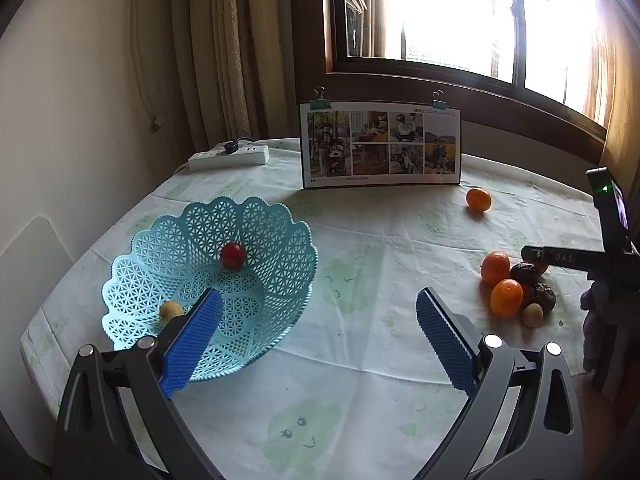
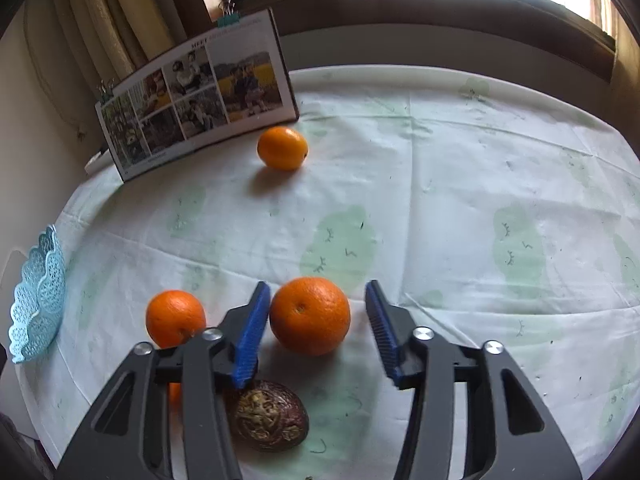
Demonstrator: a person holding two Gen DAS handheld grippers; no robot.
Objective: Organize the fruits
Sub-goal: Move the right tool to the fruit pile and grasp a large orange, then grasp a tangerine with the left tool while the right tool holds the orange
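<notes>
A light blue lattice basket (image 1: 264, 224) stands on the table's left and holds a red cherry tomato (image 1: 232, 256) and a small yellowish fruit (image 1: 171, 311). My left gripper (image 1: 318, 300) hangs open beside and partly over the basket, with nothing in it. At the right lies a pile of two oranges (image 1: 506, 298), dark passion fruits (image 1: 544, 296) and a small pale fruit (image 1: 533, 315). My right gripper (image 2: 316, 288) is open around one orange (image 2: 310, 316), its left pad close to the peel. A second orange (image 2: 175, 318) and a passion fruit (image 2: 268, 416) lie beside it.
A lone orange (image 2: 282, 148) sits near a standing photo board (image 1: 380, 144) at the back. A white power strip (image 1: 230, 156) lies at the back left. The basket's rim (image 2: 38, 300) shows far left in the right wrist view. A hand (image 1: 596, 320) holds the right tool.
</notes>
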